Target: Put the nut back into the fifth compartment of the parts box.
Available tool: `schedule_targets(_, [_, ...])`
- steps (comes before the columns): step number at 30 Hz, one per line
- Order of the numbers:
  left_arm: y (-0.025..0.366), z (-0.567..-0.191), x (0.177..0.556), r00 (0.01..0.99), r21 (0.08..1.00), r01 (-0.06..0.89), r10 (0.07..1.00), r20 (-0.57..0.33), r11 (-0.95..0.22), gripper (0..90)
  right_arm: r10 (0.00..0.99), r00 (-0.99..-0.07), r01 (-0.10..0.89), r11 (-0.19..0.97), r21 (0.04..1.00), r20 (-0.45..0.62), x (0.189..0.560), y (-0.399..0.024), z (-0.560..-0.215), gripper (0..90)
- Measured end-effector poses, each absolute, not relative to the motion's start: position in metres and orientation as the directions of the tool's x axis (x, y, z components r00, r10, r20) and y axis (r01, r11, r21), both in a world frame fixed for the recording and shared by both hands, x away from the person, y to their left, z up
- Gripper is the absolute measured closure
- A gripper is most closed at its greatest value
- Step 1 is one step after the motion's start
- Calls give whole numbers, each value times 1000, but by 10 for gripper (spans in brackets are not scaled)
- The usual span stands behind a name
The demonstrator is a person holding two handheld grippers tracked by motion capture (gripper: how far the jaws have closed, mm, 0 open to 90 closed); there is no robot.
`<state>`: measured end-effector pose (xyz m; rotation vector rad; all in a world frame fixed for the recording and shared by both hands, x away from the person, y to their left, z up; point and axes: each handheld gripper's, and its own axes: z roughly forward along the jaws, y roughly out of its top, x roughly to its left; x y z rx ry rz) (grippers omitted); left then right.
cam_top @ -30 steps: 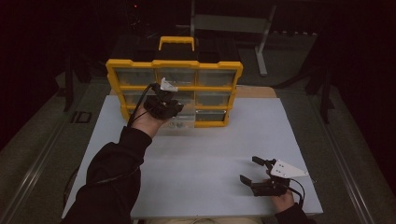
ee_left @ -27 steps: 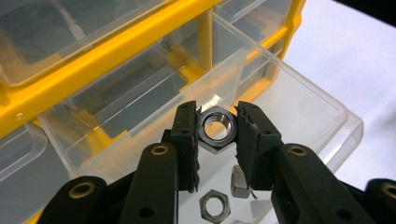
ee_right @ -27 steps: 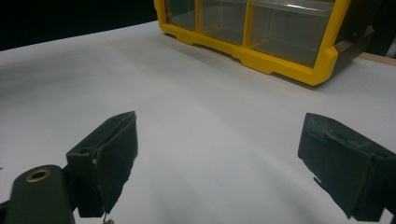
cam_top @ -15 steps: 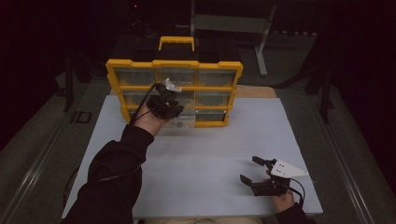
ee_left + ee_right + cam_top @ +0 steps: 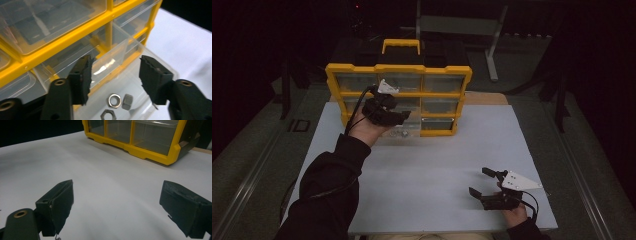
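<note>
Left gripper [image 5: 404, 117] hung over the pulled-out clear plastic drawer [image 5: 140, 82] at the bottom row of the yellow-framed organiser box with clear drawers [image 5: 399, 70]. My fingers [image 5: 81, 75] there had just been opening; they stood apart, nothing between them, neither pad touching anything. Below and between them, on the drawer floor, lay three small silver hex nuts [image 5: 114, 100]: two side by side and touching, a third just nearer me, cut off by the bottom edge of the left gripper view. In the high view the same nuts showed as a small bright cluster [image 5: 399, 133] in the drawer, just under the gripper's tip.

The drawer stuck out of the box front onto the white worktop [image 5: 437, 165]. The box stood upright at the far edge of the worktop, yellow carry handle [image 5: 401, 44] on top.

Right gripper [image 5: 484, 185] rested low on the worktop's near right corner, well apart from the box. Its fingers [image 5: 58, 202] stood wide apart, bare white surface between them, nothing held. In the right gripper view the box's lower yellow edge [image 5: 140, 150] ran across the far side.
</note>
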<state>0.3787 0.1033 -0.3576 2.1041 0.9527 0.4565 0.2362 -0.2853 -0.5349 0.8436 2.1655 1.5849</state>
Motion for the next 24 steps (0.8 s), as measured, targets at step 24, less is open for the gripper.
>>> schedule_targets(24, [144, -353, 338, 713, 855, 414, 695, -90, -313, 0, 636, -768, 263, 206, 942, 75, 237, -286, -534, 122])
